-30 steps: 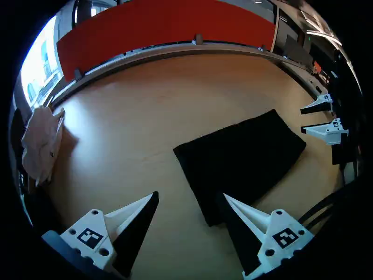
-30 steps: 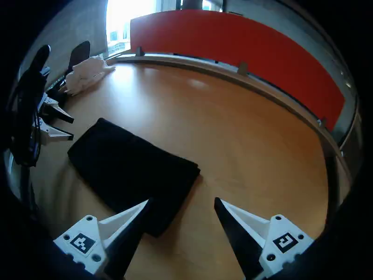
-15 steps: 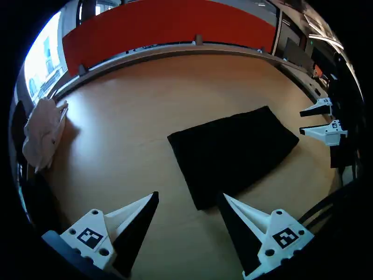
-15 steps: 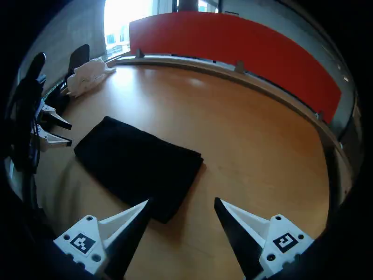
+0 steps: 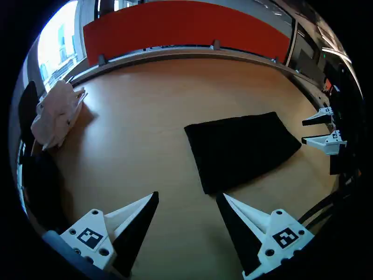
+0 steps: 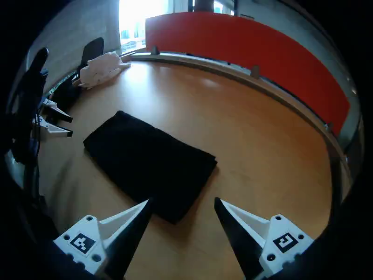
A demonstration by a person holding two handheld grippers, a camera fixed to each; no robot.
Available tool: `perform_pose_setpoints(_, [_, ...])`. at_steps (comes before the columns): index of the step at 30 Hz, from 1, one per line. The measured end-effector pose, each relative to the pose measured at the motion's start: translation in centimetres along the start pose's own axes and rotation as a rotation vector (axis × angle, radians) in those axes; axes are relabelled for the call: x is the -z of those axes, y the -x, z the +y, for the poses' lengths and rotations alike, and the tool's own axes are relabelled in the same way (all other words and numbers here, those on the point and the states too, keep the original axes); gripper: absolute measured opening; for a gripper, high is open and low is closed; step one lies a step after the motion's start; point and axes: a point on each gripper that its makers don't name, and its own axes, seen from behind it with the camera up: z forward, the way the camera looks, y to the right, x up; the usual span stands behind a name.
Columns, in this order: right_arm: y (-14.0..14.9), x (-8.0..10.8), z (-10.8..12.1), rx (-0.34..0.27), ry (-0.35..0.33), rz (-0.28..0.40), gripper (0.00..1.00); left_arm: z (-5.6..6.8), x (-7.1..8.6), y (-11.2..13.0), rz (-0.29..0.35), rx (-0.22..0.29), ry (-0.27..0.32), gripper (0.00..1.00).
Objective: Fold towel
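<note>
- My left gripper (image 5: 186, 194) hovers over the wooden table (image 5: 140, 107), fingers spread apart, holding nothing.
- My right gripper (image 6: 183, 200) is spread apart too, and empty.
- The black towel (image 5: 242, 149) lies folded flat on the table, just ahead of both grippers.

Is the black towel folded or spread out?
Folded. The towel lies flat on the table as a compact rectangle with thick, rounded edges; how many layers, cannot tell.

Open table (image 5: 140, 121) surrounds the towel (image 5: 240, 149); pale cloth heap (image 5: 56, 114) lies well apart
</note>
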Motion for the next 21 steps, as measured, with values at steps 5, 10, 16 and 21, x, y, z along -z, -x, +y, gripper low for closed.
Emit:
perform_pose_setpoints(5, [-0.1, -0.3, -0.4, 0.034, -0.023, -0.006, 0.99, -0.4, 0.7, 0.6, 0.0, 0.026, -0.009, 0.91])
perform_pose_setpoints(10, [0.1, -0.6, -0.6, 0.063, -0.036, -0.013, 0.99, -0.8, 1.2, 1.1, 0.0, 0.035, -0.023, 0.92])
perform_pose_setpoints(16, [0.9, -1.0, -0.7, 0.086, -0.051, -0.03, 0.97, -0.9, 1.8, 1.8, -0.004, 0.061, -0.03, 0.92])
perform_pose_setpoints(21, [2.1, -1.4, -1.0, 0.093, -0.069, -0.046, 0.9, -0.8, 2.0, 2.5, -0.013, 0.07, -0.033, 0.91])
